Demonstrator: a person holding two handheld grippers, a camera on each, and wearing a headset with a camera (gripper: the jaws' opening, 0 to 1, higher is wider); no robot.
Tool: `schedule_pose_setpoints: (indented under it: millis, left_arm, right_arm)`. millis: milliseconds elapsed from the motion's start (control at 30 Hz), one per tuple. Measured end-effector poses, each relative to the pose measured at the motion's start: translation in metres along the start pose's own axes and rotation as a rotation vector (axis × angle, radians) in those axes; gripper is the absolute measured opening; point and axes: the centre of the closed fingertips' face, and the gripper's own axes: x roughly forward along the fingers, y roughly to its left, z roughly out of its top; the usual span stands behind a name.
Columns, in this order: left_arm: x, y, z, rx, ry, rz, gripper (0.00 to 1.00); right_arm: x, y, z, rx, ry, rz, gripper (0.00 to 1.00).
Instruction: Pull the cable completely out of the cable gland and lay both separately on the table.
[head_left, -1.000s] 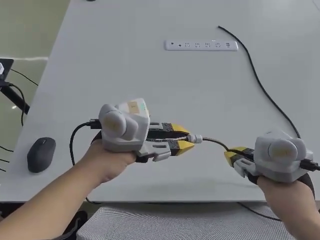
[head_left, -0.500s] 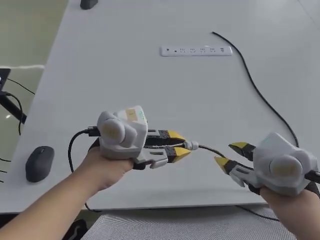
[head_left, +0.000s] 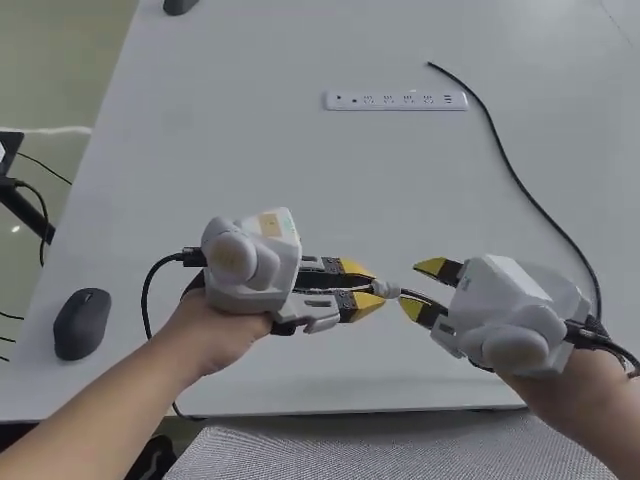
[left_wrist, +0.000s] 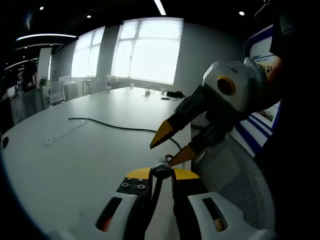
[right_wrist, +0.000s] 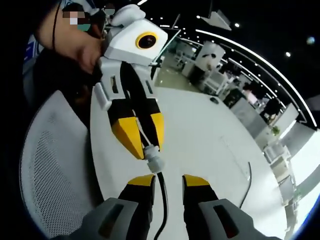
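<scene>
Head view: above the near edge of the white bench (head_left: 300, 150), the left gripper (head_left: 362, 290) pinches a small white plastic cable gland (head_left: 386, 291); the right gripper (head_left: 422, 286), fingers spread, faces it. Left gripper view: the gland (left_wrist: 161, 167) sits clamped between its fingers. Right gripper view: a thin black cable (right_wrist: 163, 195) runs between the spread fingers (right_wrist: 142, 181). These are best closed near the gland, then drawn straight right along the cable.

The left tool (head_left: 366, 290) and right tool (head_left: 420, 286) have grey housings, yellow-tipped black jaws.
</scene>
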Motion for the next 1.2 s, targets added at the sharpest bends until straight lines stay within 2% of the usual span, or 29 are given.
schedule_pose_setpoints:
  millis: [200, 300, 733, 933, 1200]
  left_arm:
    - [-0.001, 0.002, 0.001, -0.007, -0.008, 0.007, 0.15]
    - [0.000, 0.002, 0.000, -0.005, -0.001, 0.007, 0.15]
    - [0.000, 0.000, -0.001, -0.010, -0.004, 0.007, 0.15]
    - [0.000, 0.001, 0.001, -0.009, -0.003, 0.009, 0.15]
    - [0.000, 0.001, 0.002, -0.015, -0.011, 0.014, 0.15]
  right_arm:
    - [0.003, 0.008, -0.001, -0.056, 0.010, 0.033, 0.01]
    - [0.004, 0.008, -0.003, -0.077, 0.014, 0.029, 0.00]
    - [0.004, 0.008, -0.006, -0.030, 0.011, 0.031, 0.00]
    - [0.003, 0.004, -0.013, 0.028, 0.016, 0.012, 0.00]
    - [0.002, -0.008, -0.035, 0.205, 0.030, -0.020, 0.00]
